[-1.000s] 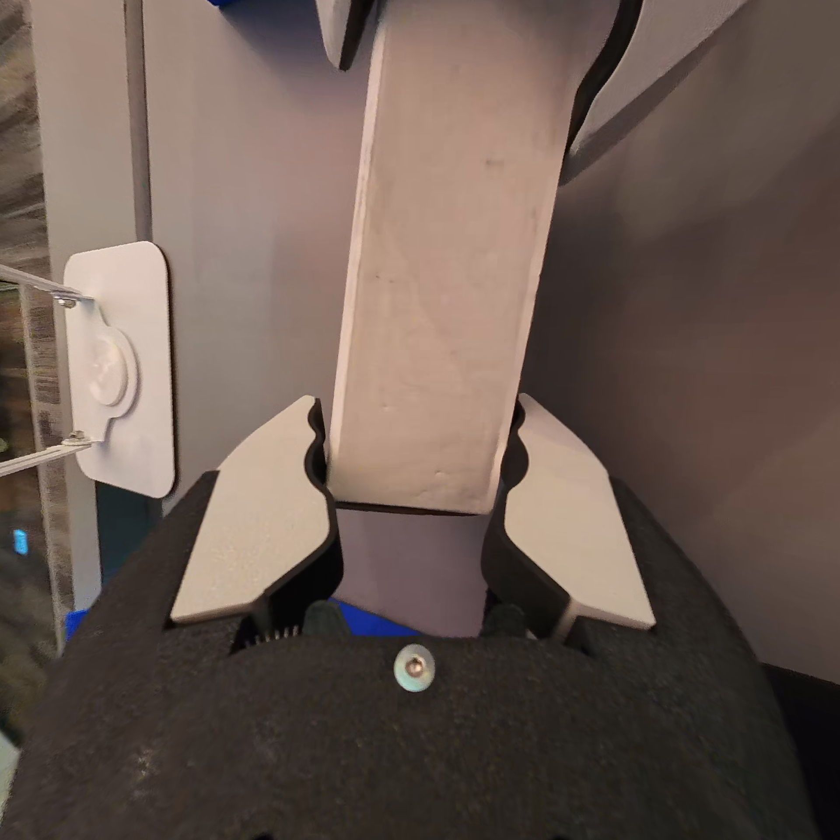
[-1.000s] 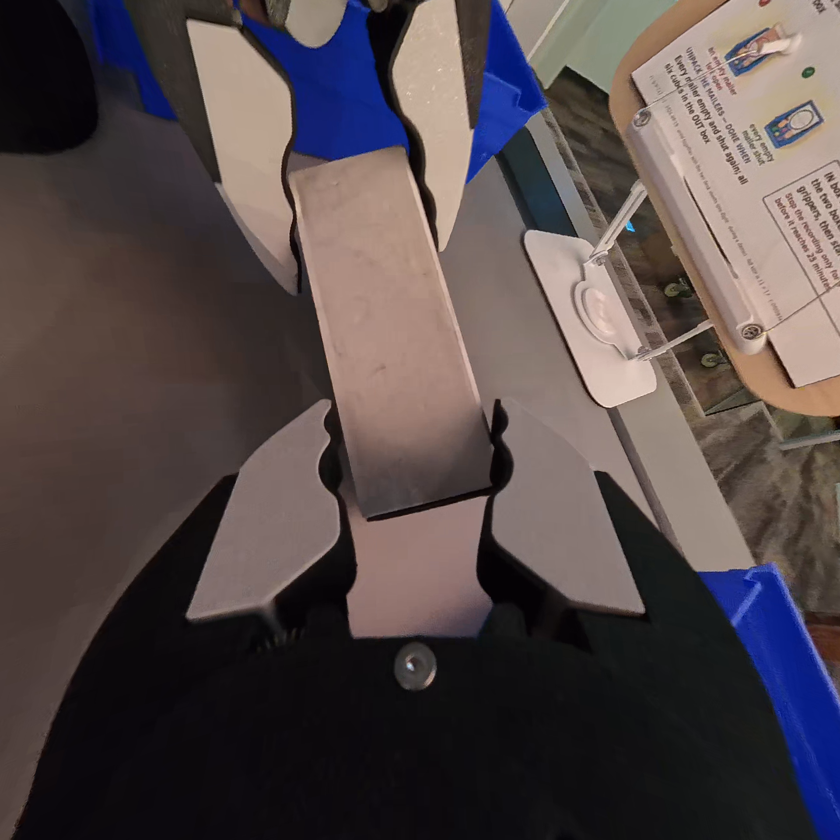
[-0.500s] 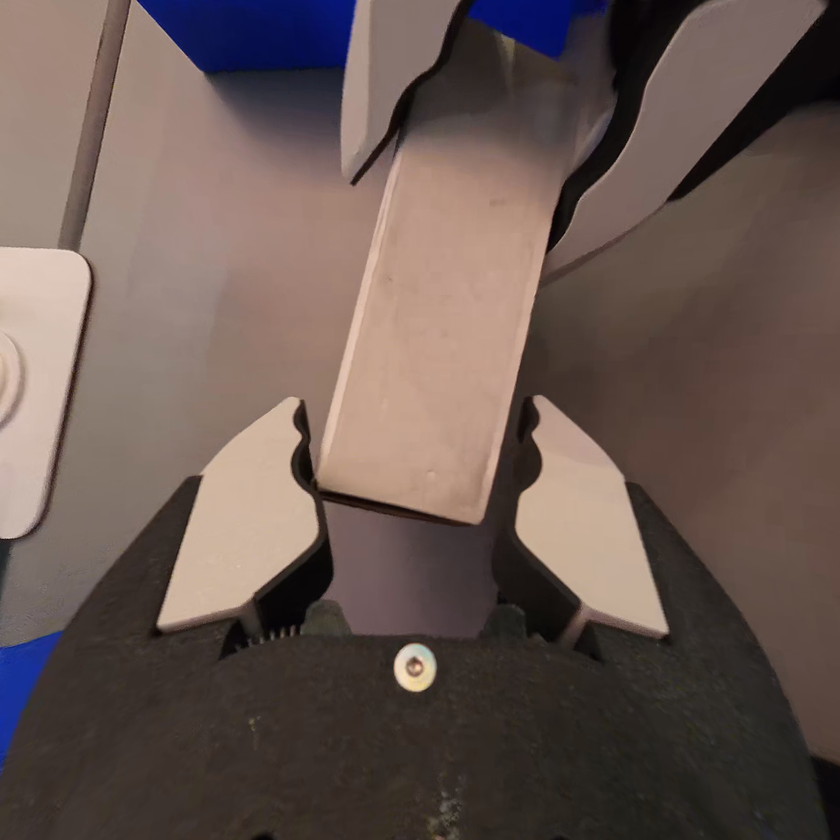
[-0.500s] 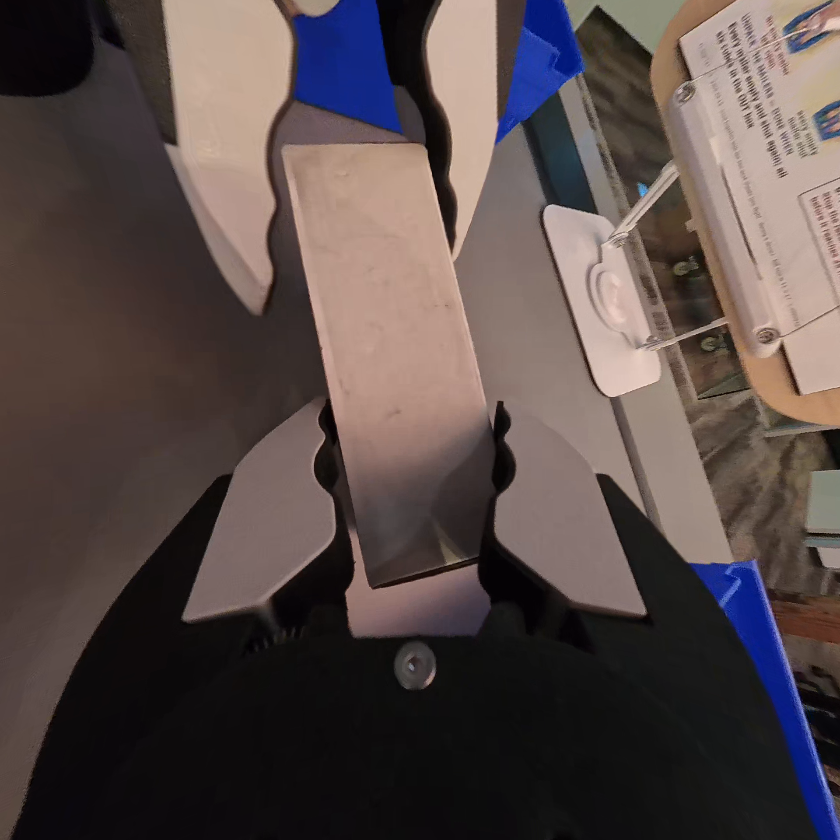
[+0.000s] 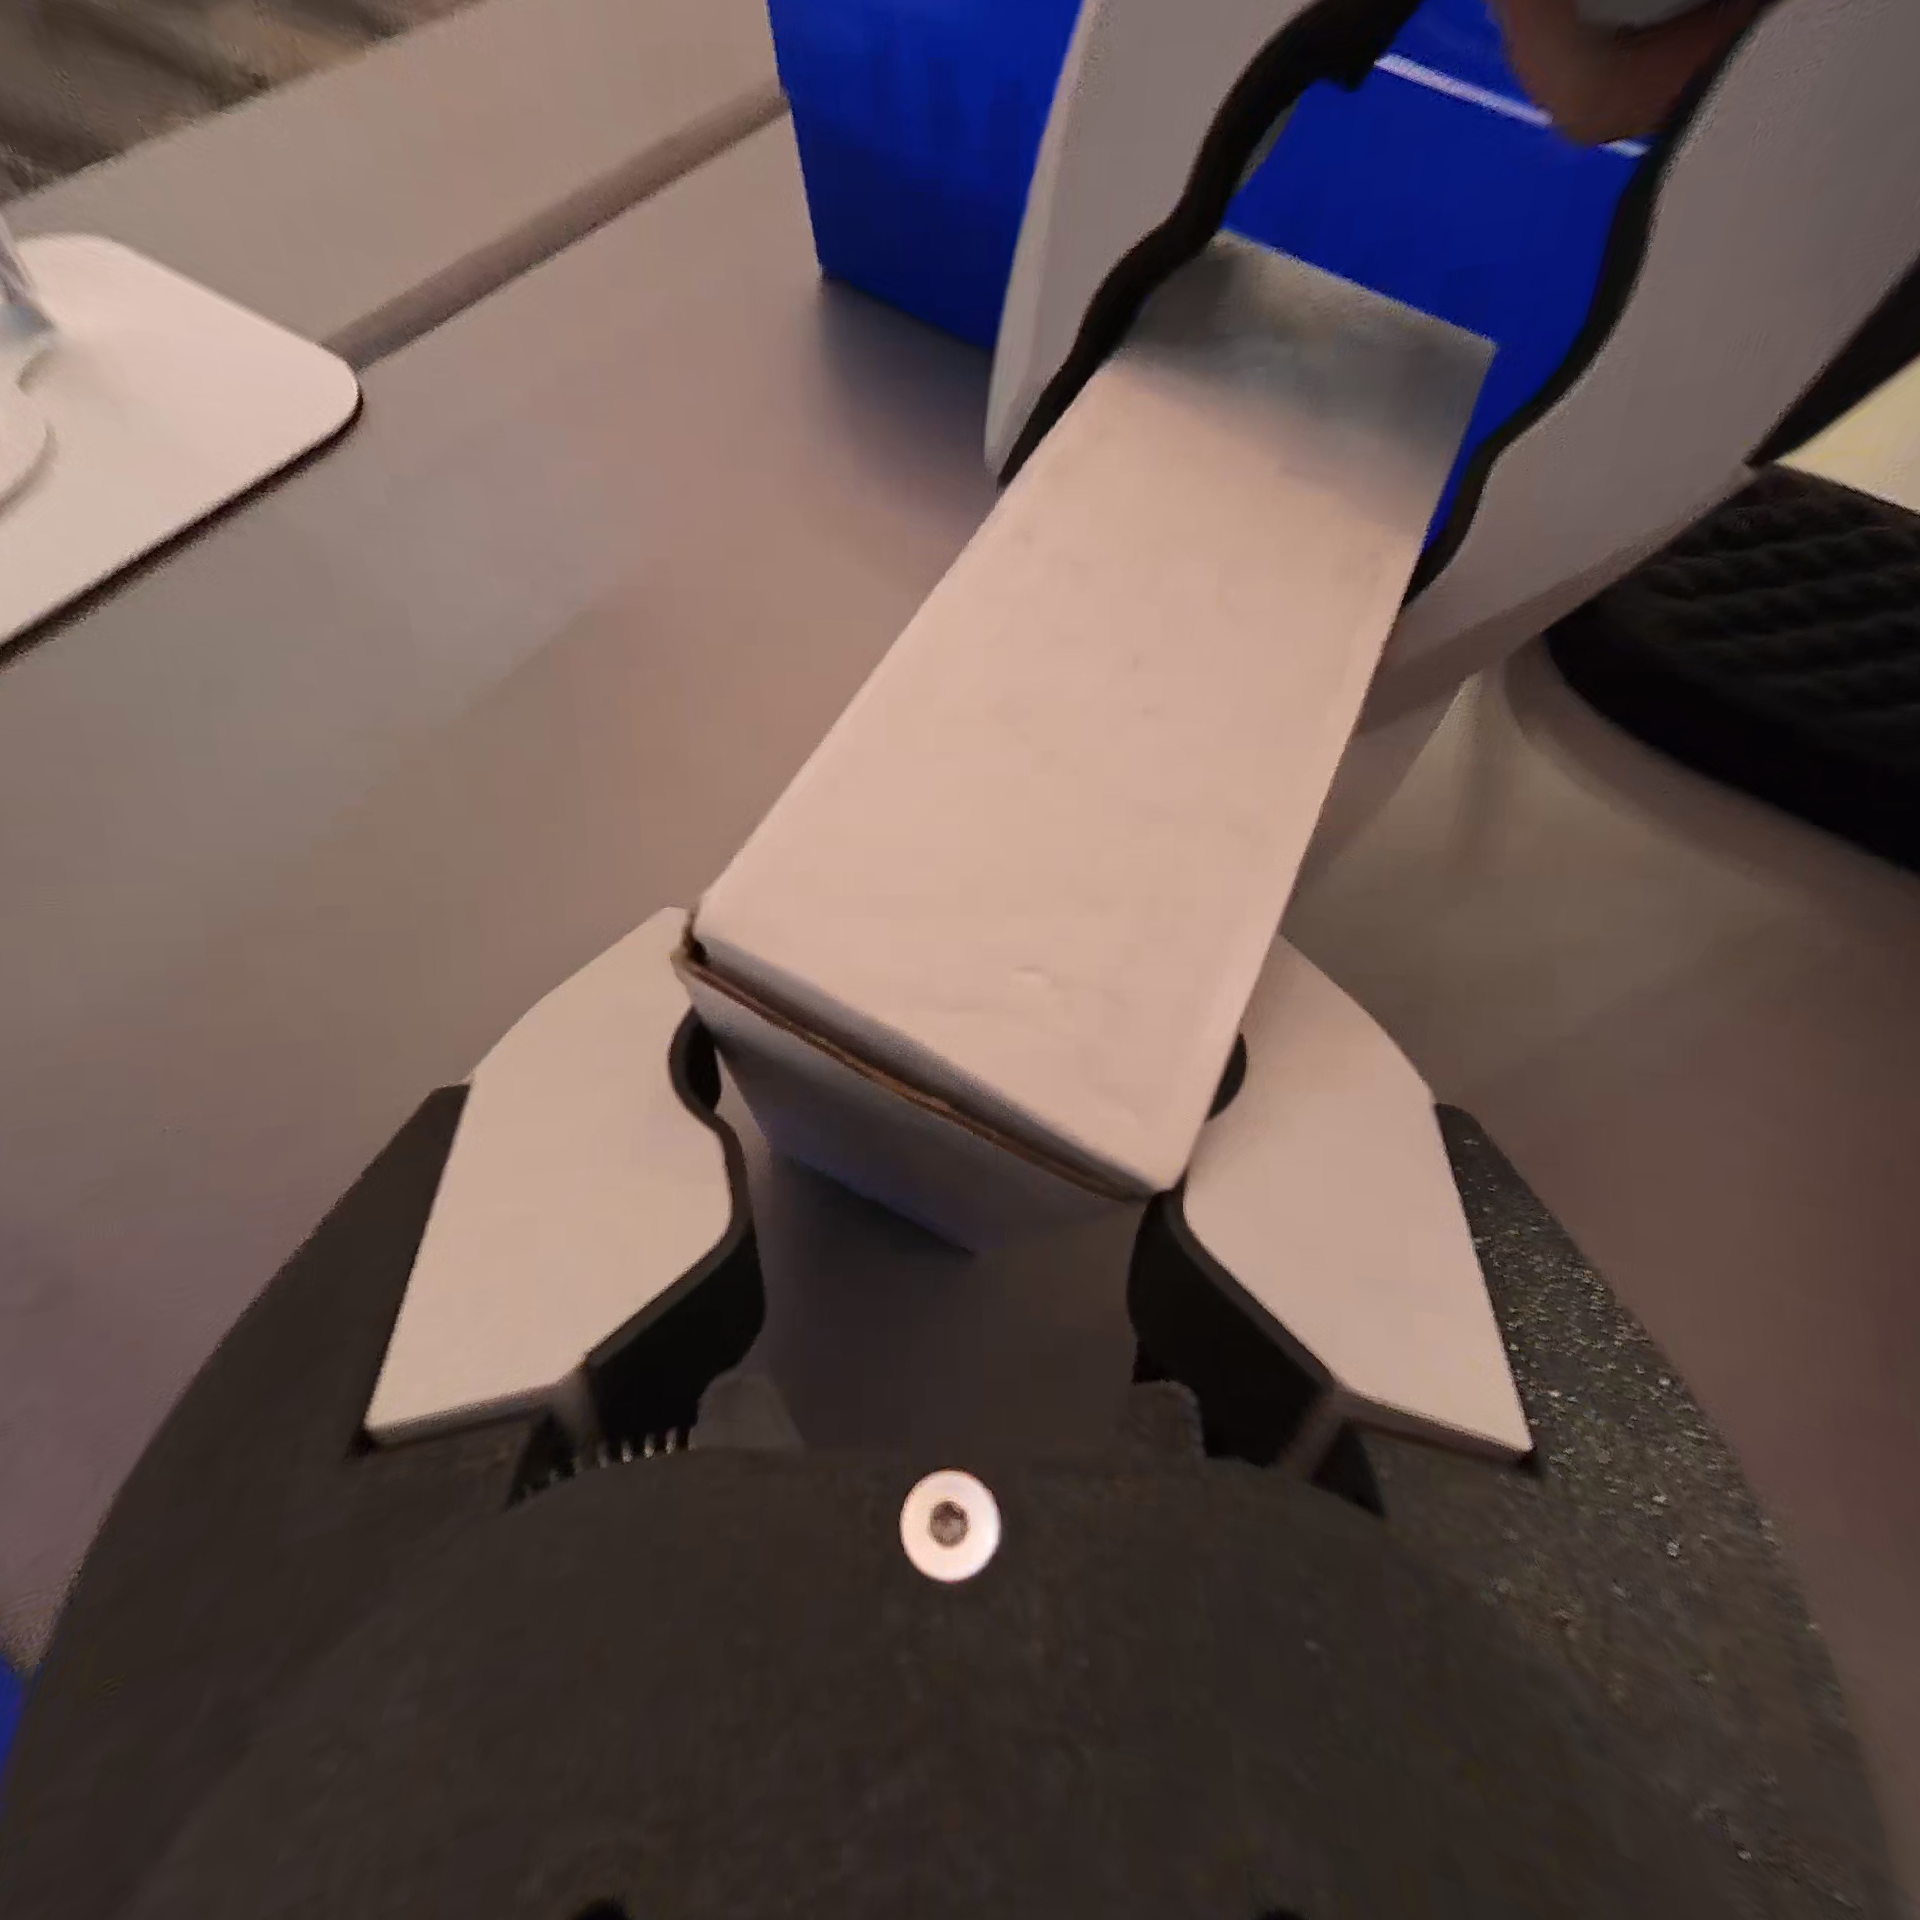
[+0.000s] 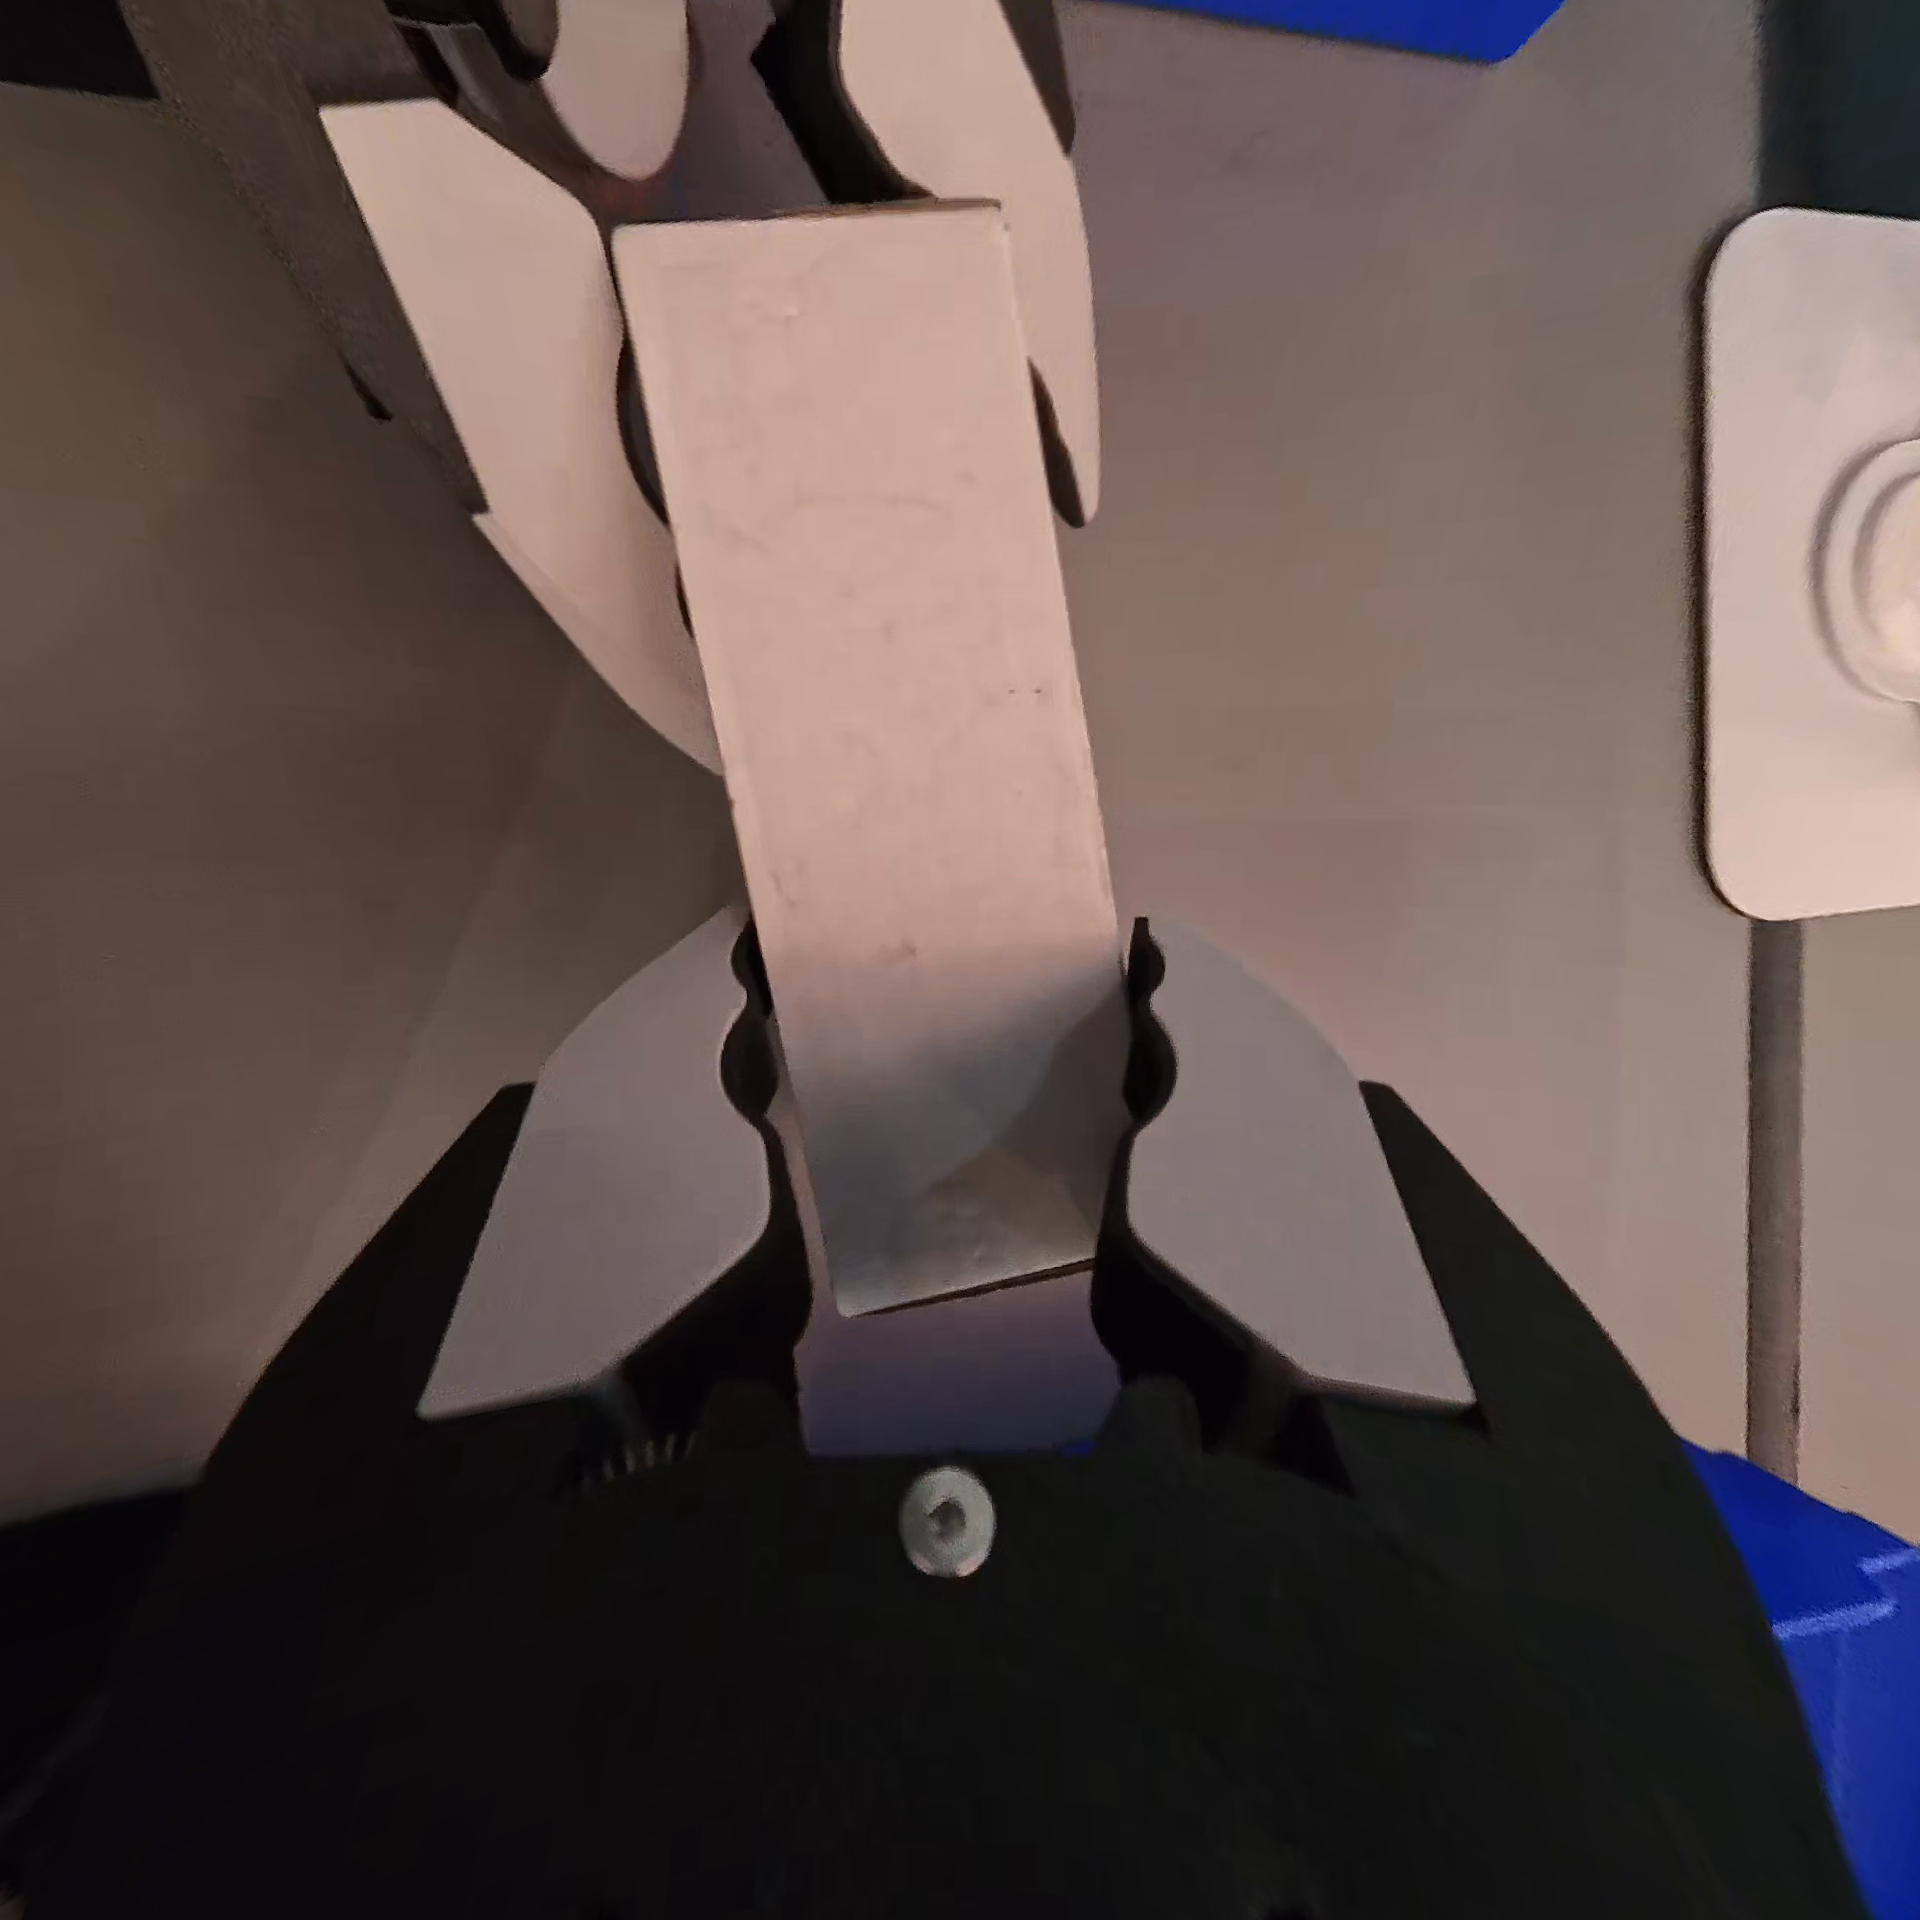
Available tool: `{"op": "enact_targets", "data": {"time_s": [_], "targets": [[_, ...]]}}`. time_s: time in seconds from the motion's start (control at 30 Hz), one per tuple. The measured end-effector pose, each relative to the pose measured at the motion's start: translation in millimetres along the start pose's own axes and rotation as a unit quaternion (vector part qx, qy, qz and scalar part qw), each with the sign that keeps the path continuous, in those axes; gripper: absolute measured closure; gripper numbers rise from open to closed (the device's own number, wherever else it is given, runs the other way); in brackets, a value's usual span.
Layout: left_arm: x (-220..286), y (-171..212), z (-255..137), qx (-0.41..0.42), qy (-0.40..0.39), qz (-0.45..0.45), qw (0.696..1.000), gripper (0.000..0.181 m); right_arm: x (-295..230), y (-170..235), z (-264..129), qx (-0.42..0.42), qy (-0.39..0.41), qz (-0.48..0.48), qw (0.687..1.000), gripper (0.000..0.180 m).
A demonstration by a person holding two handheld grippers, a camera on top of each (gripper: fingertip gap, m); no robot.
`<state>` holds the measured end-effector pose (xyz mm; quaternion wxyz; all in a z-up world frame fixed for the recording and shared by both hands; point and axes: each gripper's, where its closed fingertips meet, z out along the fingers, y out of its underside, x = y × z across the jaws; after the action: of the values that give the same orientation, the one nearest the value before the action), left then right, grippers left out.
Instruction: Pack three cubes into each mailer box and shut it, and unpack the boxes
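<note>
A long white mailer box (image 5: 1060, 790) is held by its two ends between my grippers, just over the grey table (image 5: 416, 831). It looks shut, with a flap seam at its near end. My left gripper (image 5: 966, 987) is shut on the near end in the left wrist view. My right gripper (image 5: 1351, 312) clamps the far end there. In the right wrist view the box (image 6: 883, 644) runs from my right gripper (image 6: 940, 935), shut on its near end, up to my left gripper (image 6: 810, 343). No cubes show.
A blue bin (image 5: 914, 156) stands behind the box at the table's far side. Another blue bin's edge (image 6: 1849, 1683) shows low right in the right wrist view. A white stand base (image 5: 156, 416) sits on the table, also in the right wrist view (image 6: 1829, 561).
Both grippers kept their hold and swung the box round over the table. The left view now looks lower across the table toward the blue bin. The paper stand has left the right view.
</note>
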<state>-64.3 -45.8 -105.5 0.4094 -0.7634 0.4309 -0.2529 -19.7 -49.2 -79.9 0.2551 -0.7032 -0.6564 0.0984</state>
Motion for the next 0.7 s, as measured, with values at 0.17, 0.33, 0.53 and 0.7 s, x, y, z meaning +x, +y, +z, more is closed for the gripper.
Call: {"op": "enact_targets", "data": {"time_s": [0.17, 0.33, 0.53, 0.7], "targets": [[-4, 0, 9, 0.035, -0.025, 0.081, 0.996, 0.085, -2, 3, 1, -0.057, -0.044, 0.021, 0.997, 0.112], [6, -4, 9, 0.068, 0.025, 0.033, 0.997, 0.074, -4, 5, 4, -0.081, -0.042, 0.018, 0.996, 0.112], [-3, -1, 19, 0.043, -0.015, 0.037, 0.998, 0.071, -6, 7, 9, -0.092, -0.042, -0.019, 0.995, 0.112], [0, -3, 20, 0.047, 0.022, 0.032, 0.998, 0.083, -3, 4, 9, -0.074, -0.025, -0.038, 0.996, 0.112]]}}
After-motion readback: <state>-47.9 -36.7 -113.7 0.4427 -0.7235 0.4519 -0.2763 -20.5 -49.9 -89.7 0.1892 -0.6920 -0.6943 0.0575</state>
